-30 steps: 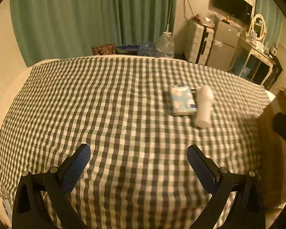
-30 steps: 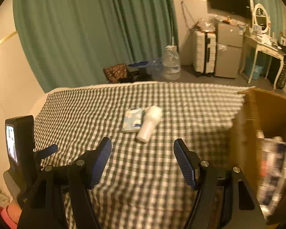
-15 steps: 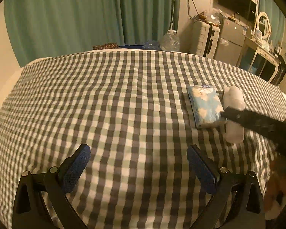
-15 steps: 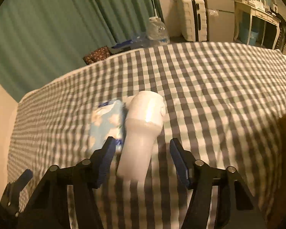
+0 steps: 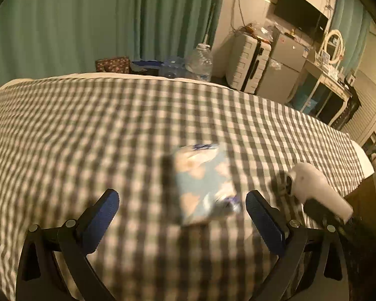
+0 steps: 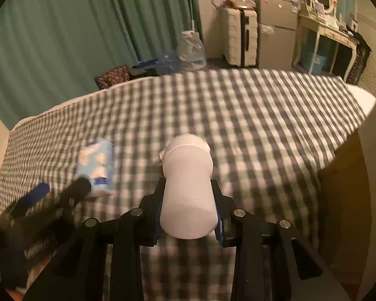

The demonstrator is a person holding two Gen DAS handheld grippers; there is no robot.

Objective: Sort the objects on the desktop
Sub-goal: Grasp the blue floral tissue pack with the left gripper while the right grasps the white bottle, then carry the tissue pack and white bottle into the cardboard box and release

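My right gripper (image 6: 188,193) is shut on a white bottle (image 6: 188,183) and holds it above the checked tablecloth (image 6: 250,125). The same bottle (image 5: 318,190) shows at the right of the left wrist view, held up by the right gripper. A blue tissue pack with white clouds (image 5: 203,183) lies on the cloth (image 5: 87,130), just ahead of and between the fingers of my left gripper (image 5: 183,215), which is open and empty. In the right wrist view the tissue pack (image 6: 96,163) lies at the left, with the left gripper (image 6: 57,195) at its near end.
A cardboard box side (image 6: 348,200) stands at the table's right edge. Behind the table are green curtains (image 5: 87,25), a water jug (image 5: 199,61), a suitcase (image 5: 248,65) and a small fridge (image 5: 283,72).
My right gripper has closed on the white bottle and lifted it off the cloth to the right. My left gripper has moved forward up to the tissue pack.
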